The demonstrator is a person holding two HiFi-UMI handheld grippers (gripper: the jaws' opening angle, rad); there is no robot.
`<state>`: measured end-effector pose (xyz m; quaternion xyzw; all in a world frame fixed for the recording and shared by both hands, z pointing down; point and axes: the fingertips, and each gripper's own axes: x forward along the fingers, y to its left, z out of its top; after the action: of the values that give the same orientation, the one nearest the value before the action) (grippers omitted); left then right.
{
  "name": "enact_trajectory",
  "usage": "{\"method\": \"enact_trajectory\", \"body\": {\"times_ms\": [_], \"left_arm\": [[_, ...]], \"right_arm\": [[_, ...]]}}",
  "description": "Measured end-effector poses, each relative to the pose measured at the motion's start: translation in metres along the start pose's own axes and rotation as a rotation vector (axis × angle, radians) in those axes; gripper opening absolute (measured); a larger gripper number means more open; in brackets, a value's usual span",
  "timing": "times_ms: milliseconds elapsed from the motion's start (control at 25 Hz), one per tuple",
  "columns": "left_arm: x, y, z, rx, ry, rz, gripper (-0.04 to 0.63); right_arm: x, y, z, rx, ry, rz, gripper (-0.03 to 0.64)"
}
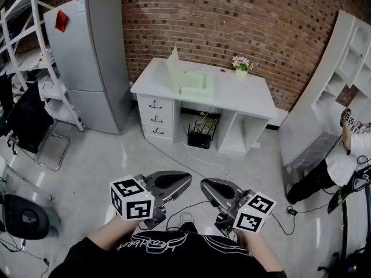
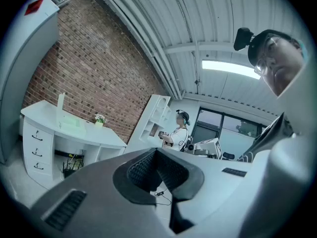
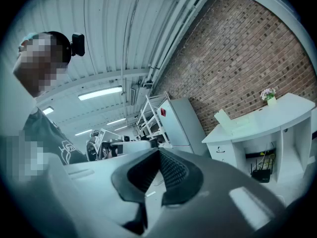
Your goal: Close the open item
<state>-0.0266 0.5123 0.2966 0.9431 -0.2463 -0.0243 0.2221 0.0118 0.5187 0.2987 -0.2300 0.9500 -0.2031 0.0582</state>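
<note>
I hold both tools low against my body, well apart from the white bench (image 1: 243, 100) by the brick wall (image 1: 243, 16). The left tongs (image 1: 184, 181) are pressed together with nothing between them, and the right tongs (image 1: 210, 189) are likewise pressed together on nothing. The pale green box (image 1: 196, 83) sits on the bench between its middle and left end. Its lid (image 1: 173, 66) stands upright on the box's left side. A small flower pot (image 1: 241, 67) stands near the bench's rear edge, right of the box. A grey fridge (image 1: 93, 62) stands left of the bench.
</note>
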Motion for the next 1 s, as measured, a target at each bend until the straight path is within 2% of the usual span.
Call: {"method": "enact_trajectory", "body": {"times_ms": [480,1000], "left_arm": [[0.022,0.044,0.016,-0.029,-0.013,0.049,0.002],[0.09,0.106,0.029,-0.075,0.016,0.091,0.003]], "right_arm": [[0.026,-0.051,0.018,0.05,-0.003,0.015,0.003],[0.043,-0.137,0.039,0.09,0.03,0.041,0.003]]}}
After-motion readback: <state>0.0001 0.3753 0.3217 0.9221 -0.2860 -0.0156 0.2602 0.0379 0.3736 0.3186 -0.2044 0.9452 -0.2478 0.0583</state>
